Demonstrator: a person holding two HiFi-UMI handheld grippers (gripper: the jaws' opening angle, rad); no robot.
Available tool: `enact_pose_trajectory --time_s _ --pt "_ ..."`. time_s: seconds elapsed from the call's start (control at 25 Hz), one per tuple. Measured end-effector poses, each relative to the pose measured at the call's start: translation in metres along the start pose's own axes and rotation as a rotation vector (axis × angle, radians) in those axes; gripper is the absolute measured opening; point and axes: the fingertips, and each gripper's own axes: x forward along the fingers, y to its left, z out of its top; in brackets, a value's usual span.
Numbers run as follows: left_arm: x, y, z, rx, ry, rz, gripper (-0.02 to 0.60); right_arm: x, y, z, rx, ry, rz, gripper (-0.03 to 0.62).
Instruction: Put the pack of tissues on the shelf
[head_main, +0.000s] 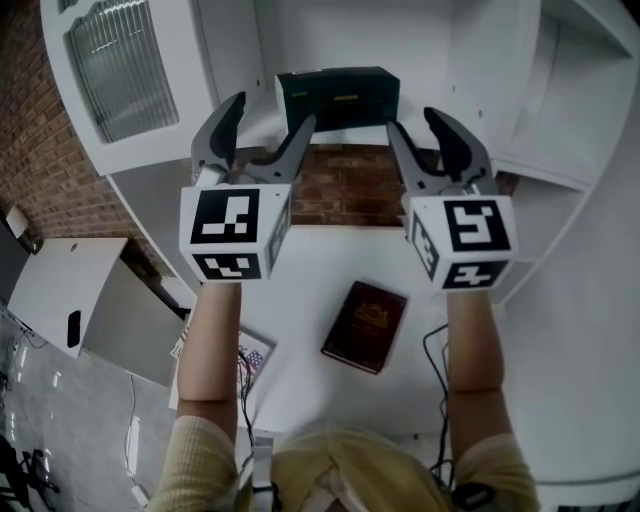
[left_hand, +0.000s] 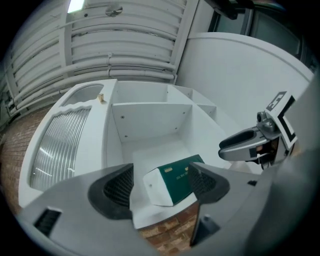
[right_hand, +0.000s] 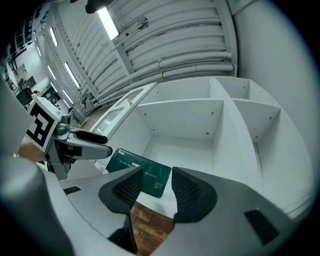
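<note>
Shelving (head_main: 255, 128) in white fills the head view, with the green pack of tissues (head_main: 338, 97) lying on its ledge at 12 o'clock. The left gripper (head_main: 272, 112), jaws spread and empty, sits at the pack's 8 o'clock. The right gripper (head_main: 413, 122), jaws also parted on nothing, is at its 4 o'clock. A dark red book (head_main: 365, 326) lies at 6 o'clock.

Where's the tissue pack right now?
Head view, top centre: the tissue pack lies on the white shelf near its front edge, beyond the left gripper and right gripper, held by neither.
</note>
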Motion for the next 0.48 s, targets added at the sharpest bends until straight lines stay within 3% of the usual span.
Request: enact_pose_trajectory --time_s 0.32,0.48 --pt "-0.032 -0.002 -0.003 -0.041 -0.031 -0.016 0.334 -0.021 0.01 -0.002 0.065 -0.029 -0.029 0.144" --pt "-0.053 -0.003 -0.006 -0.113 -0.035 -0.023 0.316 -0.033 0.018 -0.005 0.106 -0.036 -0.038 0.14"
